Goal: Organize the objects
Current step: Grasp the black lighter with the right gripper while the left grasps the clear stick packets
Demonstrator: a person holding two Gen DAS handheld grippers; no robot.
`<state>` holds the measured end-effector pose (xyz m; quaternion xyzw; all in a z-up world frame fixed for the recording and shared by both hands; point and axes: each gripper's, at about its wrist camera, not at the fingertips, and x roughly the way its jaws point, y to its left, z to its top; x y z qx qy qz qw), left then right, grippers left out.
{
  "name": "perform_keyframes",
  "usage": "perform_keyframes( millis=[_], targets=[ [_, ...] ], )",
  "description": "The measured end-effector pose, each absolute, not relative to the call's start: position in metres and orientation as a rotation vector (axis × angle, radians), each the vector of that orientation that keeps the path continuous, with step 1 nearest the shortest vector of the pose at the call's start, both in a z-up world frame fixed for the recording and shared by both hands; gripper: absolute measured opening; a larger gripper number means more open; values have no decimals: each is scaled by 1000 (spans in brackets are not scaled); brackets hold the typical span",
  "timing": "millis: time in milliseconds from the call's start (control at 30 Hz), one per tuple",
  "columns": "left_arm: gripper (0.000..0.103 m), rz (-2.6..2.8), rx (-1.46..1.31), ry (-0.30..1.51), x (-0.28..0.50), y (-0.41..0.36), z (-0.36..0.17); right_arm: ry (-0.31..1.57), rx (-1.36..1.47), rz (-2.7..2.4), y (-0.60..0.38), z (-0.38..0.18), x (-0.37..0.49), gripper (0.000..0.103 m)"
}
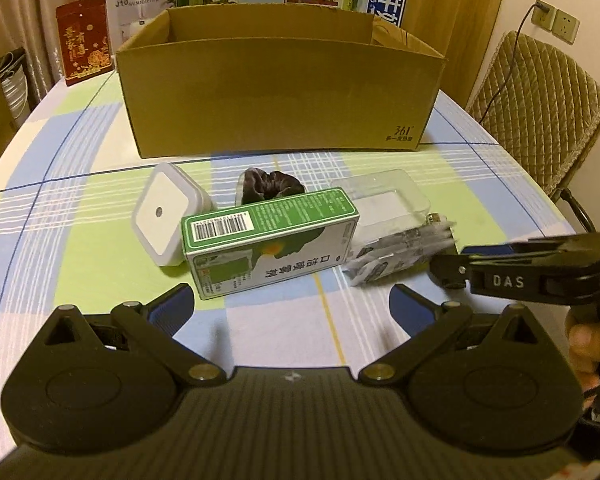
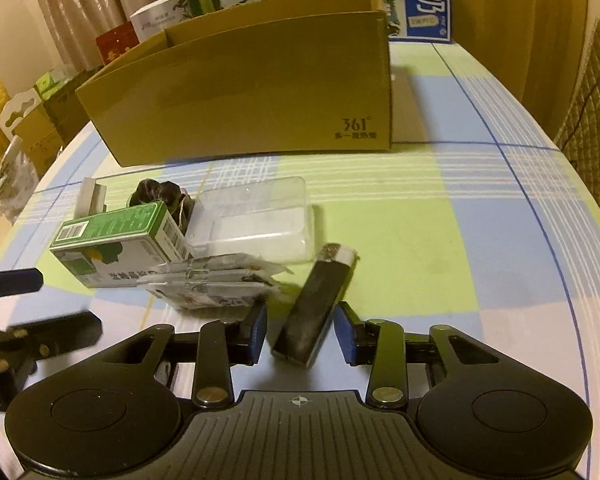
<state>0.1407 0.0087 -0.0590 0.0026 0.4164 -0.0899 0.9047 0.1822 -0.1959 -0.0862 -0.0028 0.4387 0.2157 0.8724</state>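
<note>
Checked cloth in green, blue and white covers the worktop point(image 1: 80, 208), where an open cardboard box point(image 1: 280, 92) stands behind a small cluster: a white square night light point(image 1: 168, 216), a dark crumpled scrunchie point(image 1: 268, 186), a green-and-white spray carton point(image 1: 268, 240) lying on its side, a clear plastic tray point(image 1: 384, 200) and some clear-wrapped packets point(image 1: 396, 256). Tilted steeply down toward the worktop, the left hand-held gripper point(image 1: 290, 304) hangs released just short of the carton, its blue-padded jaws spread wide with nothing between them. To its right, the right hand-held gripper point(image 2: 300, 330) also slants downward, a person's hand point(image 1: 584, 344) on its handle. A black lighter point(image 2: 314, 308) with a white top lies on the cloth between its jaws, which stand narrowly apart on either side of it; whether the pads press on it I cannot tell.
</note>
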Motion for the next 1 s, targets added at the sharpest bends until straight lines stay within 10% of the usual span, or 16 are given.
perform_keyframes(
  millis=[433,1000],
  targets=[
    [99,-356,91,831,148,-10,-65,942,-80,438,-203,-84,178,19],
    [51,-597,379,789,177,-69,-84,953,-45,374,-225,-80,176,19]
  ],
)
